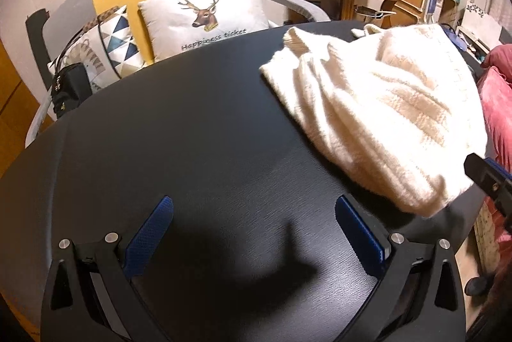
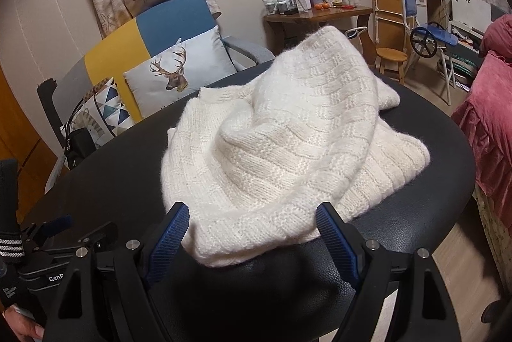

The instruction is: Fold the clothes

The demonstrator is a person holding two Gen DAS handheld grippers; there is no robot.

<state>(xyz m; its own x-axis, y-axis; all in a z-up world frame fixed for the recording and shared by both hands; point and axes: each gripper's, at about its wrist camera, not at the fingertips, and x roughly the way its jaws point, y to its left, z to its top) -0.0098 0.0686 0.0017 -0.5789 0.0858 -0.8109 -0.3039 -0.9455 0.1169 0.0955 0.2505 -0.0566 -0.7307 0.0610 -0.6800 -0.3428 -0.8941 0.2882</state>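
Left wrist view: the left tool (image 1: 254, 233) hangs over a bare stretch of the black worktop (image 1: 179, 124), its blue pads set wide apart with nothing between them. The white knit sweater (image 1: 384, 111) lies in a loose heap toward the right side of the worktop, well clear of this tool. A dark part at the right edge of the view is probably the other tool, though it is cut off.

Right wrist view: the right tool (image 2: 252, 233) stands with its pads spread on either side of the sweater's (image 2: 288, 150) near ribbed edge, which bulges between them; neither pad is seen pressing the knit, so it is judged not clamped. The garment is bunched, with one ridge raised in the middle and a part trailing toward the far rim. It is not lying as a flat, squared fold. The spread pads at the hem suit taking hold of that edge.
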